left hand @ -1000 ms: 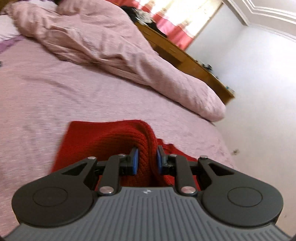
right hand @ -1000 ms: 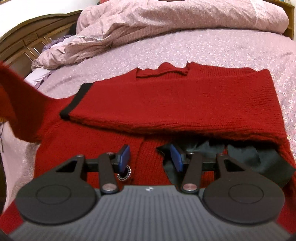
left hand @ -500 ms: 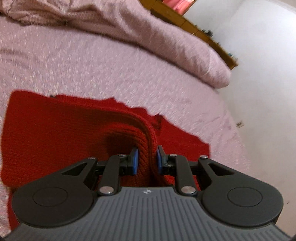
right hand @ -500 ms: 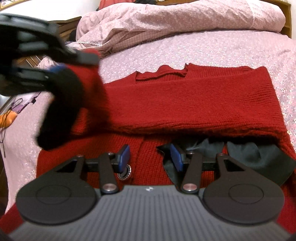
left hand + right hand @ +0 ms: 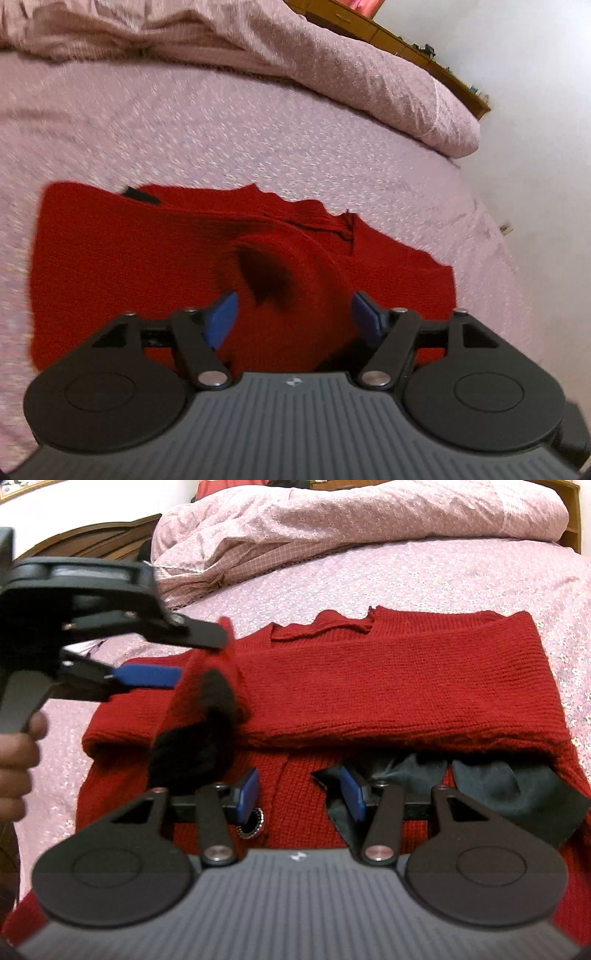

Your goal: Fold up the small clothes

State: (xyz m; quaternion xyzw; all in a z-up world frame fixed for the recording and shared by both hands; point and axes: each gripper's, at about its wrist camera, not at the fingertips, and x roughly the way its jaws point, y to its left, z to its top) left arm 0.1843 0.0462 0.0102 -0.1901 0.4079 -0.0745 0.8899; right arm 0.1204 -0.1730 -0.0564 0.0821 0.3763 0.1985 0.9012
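- The red knitted cardigan (image 5: 388, 686) lay spread on the pink floral bed (image 5: 461, 579), reaching toward the near edge of the bed in the right wrist view.
- One sleeve was folded across the chest, running from one side of the garment to the other.
- The second sleeve (image 5: 210, 686), ending in a black cuff (image 5: 192, 753), stood raised over the left part of the garment, its cuff hanging down.
- The left gripper (image 5: 293, 314) was over that sleeve with its jaws opening; the sleeve fabric sat between the blue pads (image 5: 221, 317) without either pad pressing on it.
- In the right wrist view the left gripper entered from the left edge, carried by a person's hand (image 5: 18, 760), with one blue pad clear of the sleeve.
- The right gripper (image 5: 301, 794) hovered low over the lower front of the cardigan, its jaws partly apart and nothing clamped between them.
- A metal-rimmed button (image 5: 253, 823) showed just below its left pad.
- Dark grey lining fabric (image 5: 517, 794) showed beneath the folded sleeve, toward the right side of the garment.
- A rumpled pink quilt (image 5: 351, 528) lay along the far edge of the bed.
- A wooden dresser (image 5: 369, 29) stood beyond the bed by the white wall.
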